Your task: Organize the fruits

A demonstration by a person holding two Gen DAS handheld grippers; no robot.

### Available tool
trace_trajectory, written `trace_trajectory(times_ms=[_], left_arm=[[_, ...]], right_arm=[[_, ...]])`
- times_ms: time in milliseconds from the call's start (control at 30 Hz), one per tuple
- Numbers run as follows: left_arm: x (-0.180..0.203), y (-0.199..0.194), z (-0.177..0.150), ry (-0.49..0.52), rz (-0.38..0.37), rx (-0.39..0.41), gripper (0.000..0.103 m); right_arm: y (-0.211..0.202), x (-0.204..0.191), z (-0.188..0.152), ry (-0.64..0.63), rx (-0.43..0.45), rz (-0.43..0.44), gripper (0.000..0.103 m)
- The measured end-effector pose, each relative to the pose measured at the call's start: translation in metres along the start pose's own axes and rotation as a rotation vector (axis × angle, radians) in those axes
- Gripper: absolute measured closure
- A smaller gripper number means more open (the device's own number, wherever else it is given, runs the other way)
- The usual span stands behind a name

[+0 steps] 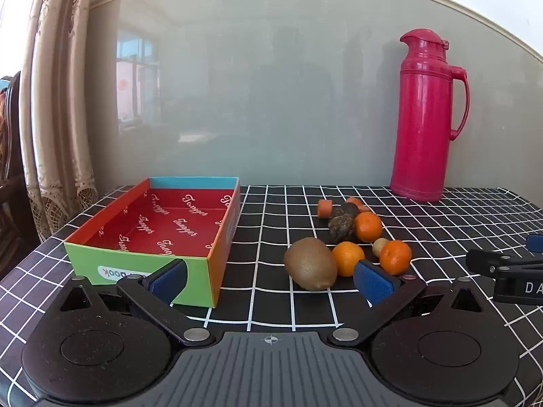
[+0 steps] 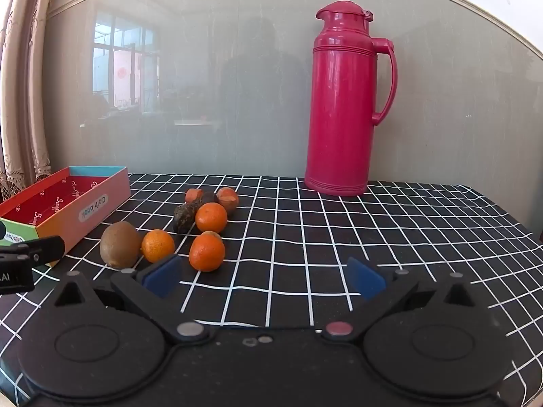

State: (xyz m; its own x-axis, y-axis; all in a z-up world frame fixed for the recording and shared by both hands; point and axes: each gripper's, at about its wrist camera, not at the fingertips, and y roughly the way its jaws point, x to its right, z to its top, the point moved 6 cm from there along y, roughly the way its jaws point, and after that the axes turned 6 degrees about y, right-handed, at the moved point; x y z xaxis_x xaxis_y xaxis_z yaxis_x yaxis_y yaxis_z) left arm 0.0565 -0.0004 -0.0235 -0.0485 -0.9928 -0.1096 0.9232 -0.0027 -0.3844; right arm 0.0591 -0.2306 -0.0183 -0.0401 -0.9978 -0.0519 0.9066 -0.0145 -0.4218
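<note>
Black cloth ruled with a white grid (image 1: 441,217) covers the table in front of you, and it lies a little rumpled at the right edge. Far left, a beige lace-hemmed curtain (image 1: 64,156) hangs beside a pale grey glossy wall panel (image 1: 254,101) that mirrors a window and a dim figure. On the cloth, left of centre, sits the open cardboard box (image 1: 101,240), red-lined and printed with white script, with nothing in it. Your left gripper (image 1: 271,279) hangs just before the box's near corner, its blue pads spread wide with nothing between them. To the right of the box the fruits lie together: a brown kiwi (image 1: 310,264) nearest, three tangerines (image 1: 348,258) beside and behind it, a dark knobbly fruit (image 1: 342,227) and some smaller orange-brown pieces (image 1: 325,208) farther back. Your right gripper (image 2: 264,279) hovers over bare cloth right of the cluster, jaws equally wide and holding nothing. At the back right, a magenta thermos jug (image 1: 428,118) stands upright against the wall panel.
</note>
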Motion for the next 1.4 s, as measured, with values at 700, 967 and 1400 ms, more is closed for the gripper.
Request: trace_trajectory(times_ms=[700, 967, 1400], left_arm=[[0.0019, -0.0010, 0.0010, 0.013, -0.003, 0.013, 0.000], [0.0016, -0.0018, 0.0011, 0.014, -0.002, 0.017, 0.000], [0.0026, -0.0024, 0.0015, 0.015, -0.005, 0.016, 0.000]], right_arm=[[0.0003, 0.0008, -0.0006, 0.005, -0.001, 0.001, 0.000], [0.0012, 0.0010, -0.0005, 0.006, 0.001, -0.001, 0.000], [0.0012, 0.0012, -0.0004, 0.006, 0.003, -0.001, 0.000]])
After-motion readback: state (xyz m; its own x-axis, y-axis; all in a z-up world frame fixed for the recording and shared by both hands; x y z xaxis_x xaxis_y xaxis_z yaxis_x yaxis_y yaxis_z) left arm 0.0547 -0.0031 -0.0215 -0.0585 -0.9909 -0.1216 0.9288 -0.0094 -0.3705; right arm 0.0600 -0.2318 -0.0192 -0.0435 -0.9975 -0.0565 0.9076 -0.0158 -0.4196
